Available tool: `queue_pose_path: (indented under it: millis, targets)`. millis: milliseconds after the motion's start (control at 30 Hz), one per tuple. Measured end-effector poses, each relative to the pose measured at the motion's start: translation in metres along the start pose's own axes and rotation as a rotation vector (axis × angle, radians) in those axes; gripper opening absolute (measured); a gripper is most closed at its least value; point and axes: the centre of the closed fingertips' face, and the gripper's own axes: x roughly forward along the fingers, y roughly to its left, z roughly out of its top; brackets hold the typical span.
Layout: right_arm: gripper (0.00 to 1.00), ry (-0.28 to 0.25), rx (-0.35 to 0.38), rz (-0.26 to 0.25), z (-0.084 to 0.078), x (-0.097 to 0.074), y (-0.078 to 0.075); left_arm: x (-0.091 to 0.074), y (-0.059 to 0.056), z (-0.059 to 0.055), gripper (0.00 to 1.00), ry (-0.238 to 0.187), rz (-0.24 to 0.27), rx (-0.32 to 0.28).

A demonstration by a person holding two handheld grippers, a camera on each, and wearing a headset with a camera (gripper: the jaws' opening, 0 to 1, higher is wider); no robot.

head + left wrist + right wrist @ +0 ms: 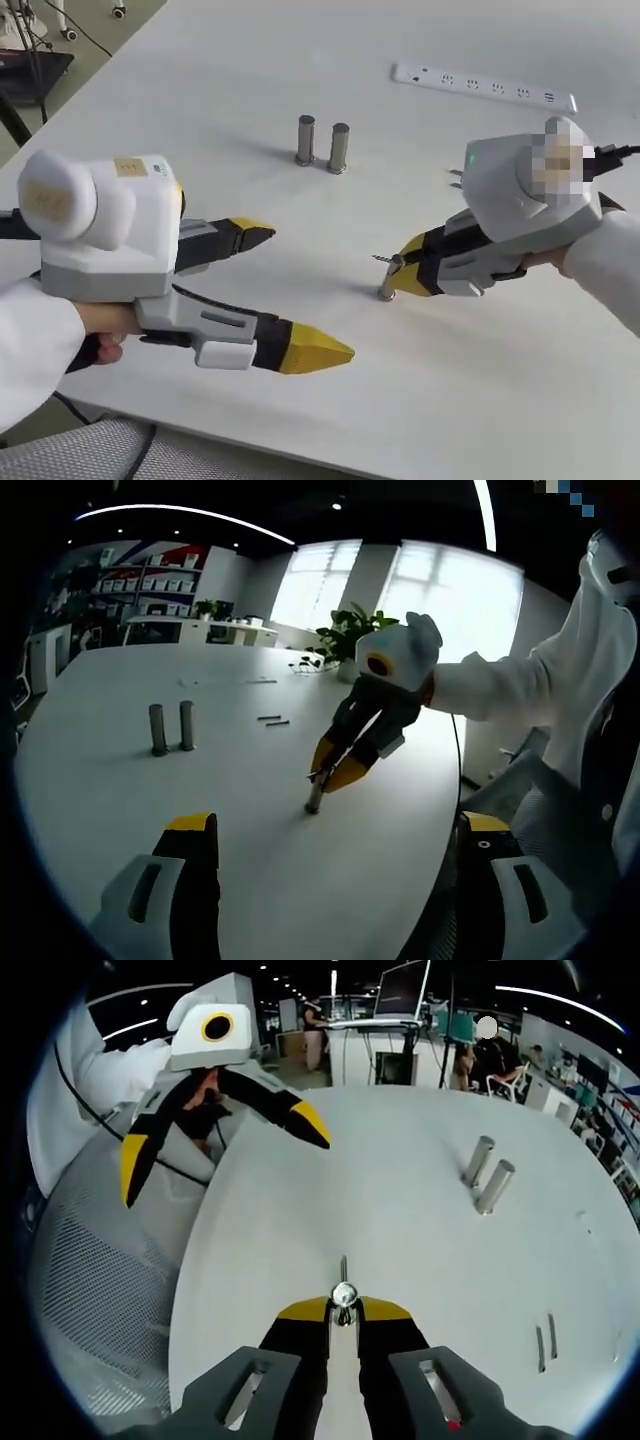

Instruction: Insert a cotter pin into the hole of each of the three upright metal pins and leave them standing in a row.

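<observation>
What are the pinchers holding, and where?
The right gripper pinches the metal pin at its top, where the cotter pin pokes through. The left gripper holds nothing.

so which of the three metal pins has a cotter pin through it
The lone metal pin at the right claw; a cotter pin sticks out near its top.

Open-plan office lab, white worktable [250, 810], monitor [403, 990], stocked shelving [150, 580], potted plant [345, 640], large windows [440, 590]

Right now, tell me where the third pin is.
In the head view the third pin stands right of centre, between the tips of the right tongs, nearer than the other two pins.
</observation>
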Motion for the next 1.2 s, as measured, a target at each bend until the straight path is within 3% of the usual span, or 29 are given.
queue_pose_path:
  millis: [367,500,900,1200]
  targets:
    - [0.04,-0.009,-0.041,-0.037,0.015,0.008,-0.037,-0.008,0.01,0.002,0.99,-0.005,0.02,-0.007]
    - [0.04,-0.019,-0.04,-0.055,0.02,0.011,-0.053,-0.011,0.015,0.0,0.99,0.01,0.031,-0.013]
    - [0.04,-0.037,-0.055,-0.054,0.033,0.025,-0.064,-0.013,0.02,-0.006,0.99,0.023,0.052,-0.021]
    - [0.04,-0.067,-0.074,-0.016,0.049,0.032,-0.059,-0.015,0.023,-0.008,0.99,0.024,0.061,-0.028]
